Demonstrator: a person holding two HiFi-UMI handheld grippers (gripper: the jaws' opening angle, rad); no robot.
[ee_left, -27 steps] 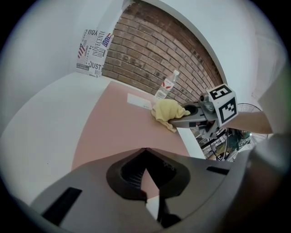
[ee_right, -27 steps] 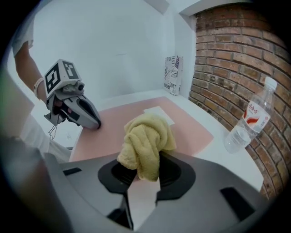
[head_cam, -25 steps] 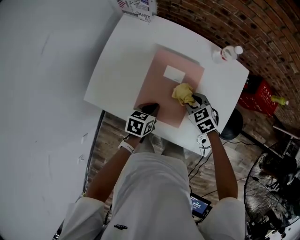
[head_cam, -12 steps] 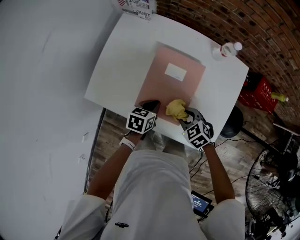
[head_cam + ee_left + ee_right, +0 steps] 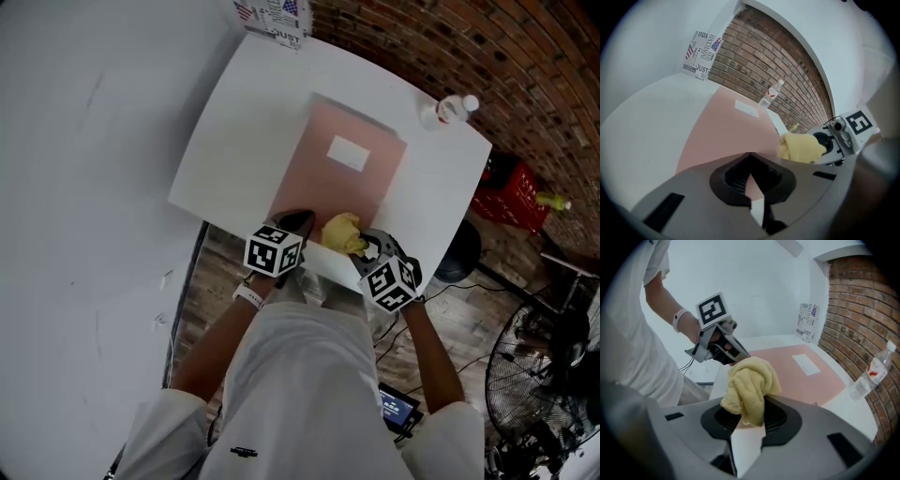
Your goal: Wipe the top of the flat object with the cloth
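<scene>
Clutching cloth [image 5: 749,380], right gripper [image 5: 747,423], pink mat [image 5: 337,178]

Most of the pink sheet [image 5: 328,192] lies bare; the bottle [image 5: 448,110] stands apart, off its far right corner.

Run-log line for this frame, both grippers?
phase: wipe | right gripper: shut on yellow cloth, at pink mat near edge | left gripper: shut, tip at mat's near-left corner

right gripper [image 5: 362,247] holds yellow cloth [image 5: 341,232] at pink sheet's [image 5: 337,178] near edge.
</scene>
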